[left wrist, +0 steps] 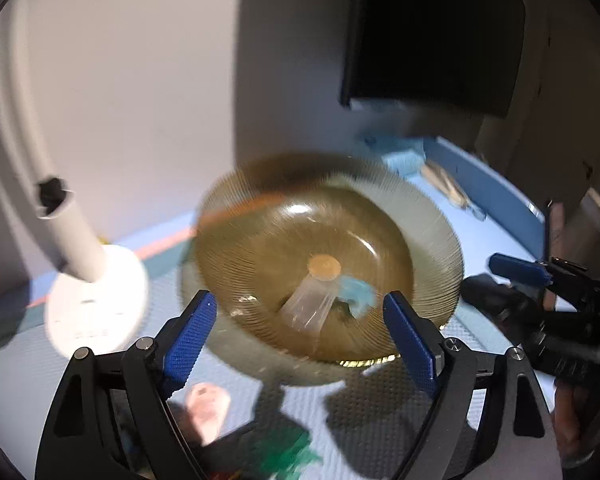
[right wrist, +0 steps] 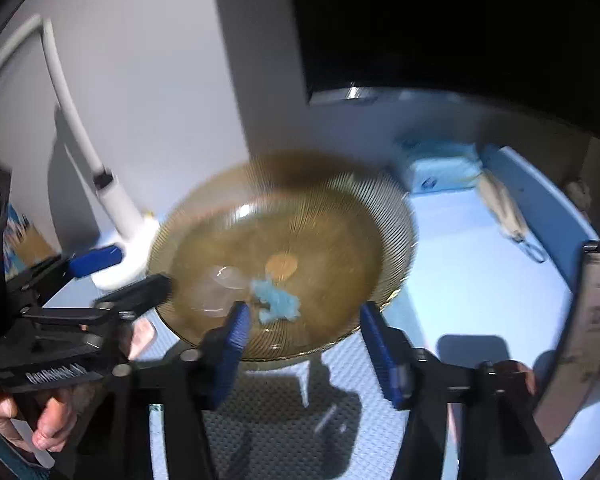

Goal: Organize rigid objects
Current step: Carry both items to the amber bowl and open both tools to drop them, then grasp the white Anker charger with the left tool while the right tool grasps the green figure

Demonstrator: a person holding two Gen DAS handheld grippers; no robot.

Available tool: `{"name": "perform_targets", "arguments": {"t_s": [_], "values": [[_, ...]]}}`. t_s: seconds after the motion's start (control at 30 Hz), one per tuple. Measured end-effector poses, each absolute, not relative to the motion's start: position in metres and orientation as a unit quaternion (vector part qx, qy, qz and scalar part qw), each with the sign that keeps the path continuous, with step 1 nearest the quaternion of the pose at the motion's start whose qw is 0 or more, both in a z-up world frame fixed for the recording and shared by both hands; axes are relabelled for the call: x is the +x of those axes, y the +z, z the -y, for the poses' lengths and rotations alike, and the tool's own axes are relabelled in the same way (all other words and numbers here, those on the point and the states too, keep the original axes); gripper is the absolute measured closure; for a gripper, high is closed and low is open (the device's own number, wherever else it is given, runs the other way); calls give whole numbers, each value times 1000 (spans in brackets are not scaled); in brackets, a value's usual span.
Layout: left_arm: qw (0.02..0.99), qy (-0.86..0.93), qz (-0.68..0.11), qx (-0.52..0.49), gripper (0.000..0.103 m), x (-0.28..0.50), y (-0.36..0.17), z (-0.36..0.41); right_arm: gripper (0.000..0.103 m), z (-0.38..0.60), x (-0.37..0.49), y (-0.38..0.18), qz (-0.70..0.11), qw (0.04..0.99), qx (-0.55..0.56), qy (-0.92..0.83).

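An amber ribbed glass plate [left wrist: 260, 240] fills the middle of both views, blurred and tilted over the light blue table. On it lie a clear plastic piece [left wrist: 312, 304], a crumpled blue bit [left wrist: 356, 292] and a round orange spot at its centre. My left gripper [left wrist: 300, 304] is open, its blue pads either side of the plate's near rim without pressing on it. My right gripper [right wrist: 305, 314] is open too, at the near rim of the plate [right wrist: 320, 216]. Each gripper shows in the other's view: the right gripper [left wrist: 496, 276] and the left gripper [right wrist: 140, 270].
A white lamp base [left wrist: 96, 304] with a bent neck stands left of the plate. Behind are a dark screen [left wrist: 432, 32], a blue box [right wrist: 440, 168] and a wooden item [right wrist: 504, 208] by a blue raised edge. A grey mesh mat [left wrist: 380, 408] lies below. A box [right wrist: 596, 320] stands right.
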State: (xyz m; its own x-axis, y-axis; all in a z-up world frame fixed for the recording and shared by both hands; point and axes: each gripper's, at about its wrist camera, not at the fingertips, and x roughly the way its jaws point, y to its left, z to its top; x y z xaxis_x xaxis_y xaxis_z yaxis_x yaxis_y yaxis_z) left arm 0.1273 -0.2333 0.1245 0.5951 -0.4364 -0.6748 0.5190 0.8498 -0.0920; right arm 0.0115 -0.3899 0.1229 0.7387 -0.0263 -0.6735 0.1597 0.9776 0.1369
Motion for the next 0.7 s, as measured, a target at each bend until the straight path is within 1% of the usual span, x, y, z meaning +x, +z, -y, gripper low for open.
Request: {"name": "perform_targets", "arguments": {"t_s": [0.1, 0.13, 0.17, 0.27, 0.4, 0.53, 0.63, 0.7], "values": [[904, -266, -333, 24, 18, 102, 149, 190, 46, 394, -14, 142, -328, 938, 104, -37], [910, -258, -324, 10, 16, 90, 156, 169, 46, 394, -23, 146, -318, 942, 106, -29], [915, -247, -318, -2, 15, 78, 160, 151, 46, 391, -31, 150, -310, 945, 107, -15], [928, -208, -307, -27, 15, 50, 159, 105, 46, 372, -43, 150, -309, 945, 101, 22], [935, -133, -322, -62, 15, 18, 136, 37, 45, 327, -43, 132, -331, 937, 87, 71], [931, -45, -351, -90, 15, 0, 91, -23, 45, 284, -34, 94, -362, 923, 75, 109], [925, -14, -366, -103, 15, 0, 62, -49, 45, 263, -24, 60, -382, 915, 56, 116], [922, -8, -372, -107, 15, 1, 49, -54, 45, 258, -20, 48, -388, 912, 56, 120]]}}
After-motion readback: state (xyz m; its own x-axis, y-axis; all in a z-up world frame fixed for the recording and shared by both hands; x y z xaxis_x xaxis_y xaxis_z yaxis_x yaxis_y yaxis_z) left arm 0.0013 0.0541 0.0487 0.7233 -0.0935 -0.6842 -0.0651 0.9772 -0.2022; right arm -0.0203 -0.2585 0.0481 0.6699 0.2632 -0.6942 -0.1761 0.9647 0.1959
